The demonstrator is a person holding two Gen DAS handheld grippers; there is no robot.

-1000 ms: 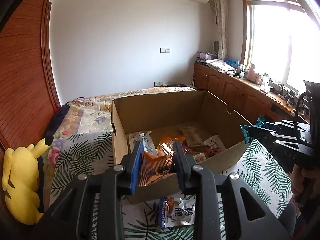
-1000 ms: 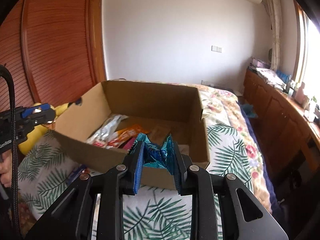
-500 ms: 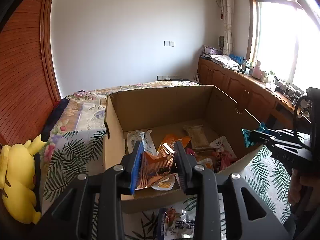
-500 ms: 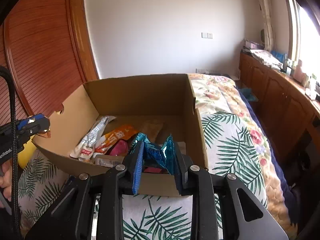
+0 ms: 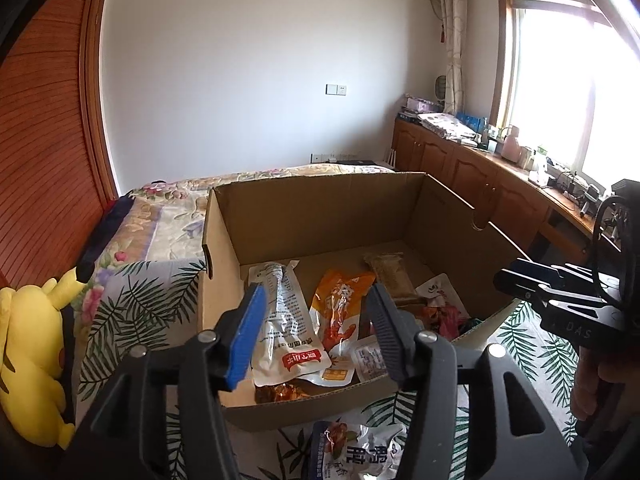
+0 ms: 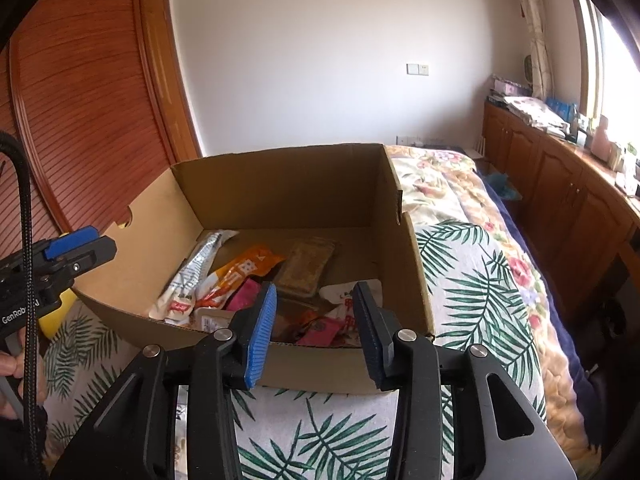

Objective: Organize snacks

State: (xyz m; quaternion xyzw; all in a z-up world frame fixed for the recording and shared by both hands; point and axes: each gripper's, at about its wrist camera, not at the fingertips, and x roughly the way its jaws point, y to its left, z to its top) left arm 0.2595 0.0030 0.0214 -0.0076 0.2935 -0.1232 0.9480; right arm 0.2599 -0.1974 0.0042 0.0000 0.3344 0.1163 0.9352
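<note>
Two ribbed-pad grippers, left gripper (image 5: 316, 328) and right gripper (image 6: 314, 320), open empty-jawed over a corrugated cardboard box (image 5: 320, 208) at frame centre, glossy crinkled snack packets (image 5: 288, 320) strewn inside on a palm-print bedspread (image 6: 472, 280).

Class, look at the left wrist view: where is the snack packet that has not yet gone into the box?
The snack packet lies on the leaf-print bedspread, bottom centre, just outside the cardboard box's near wall.
</note>
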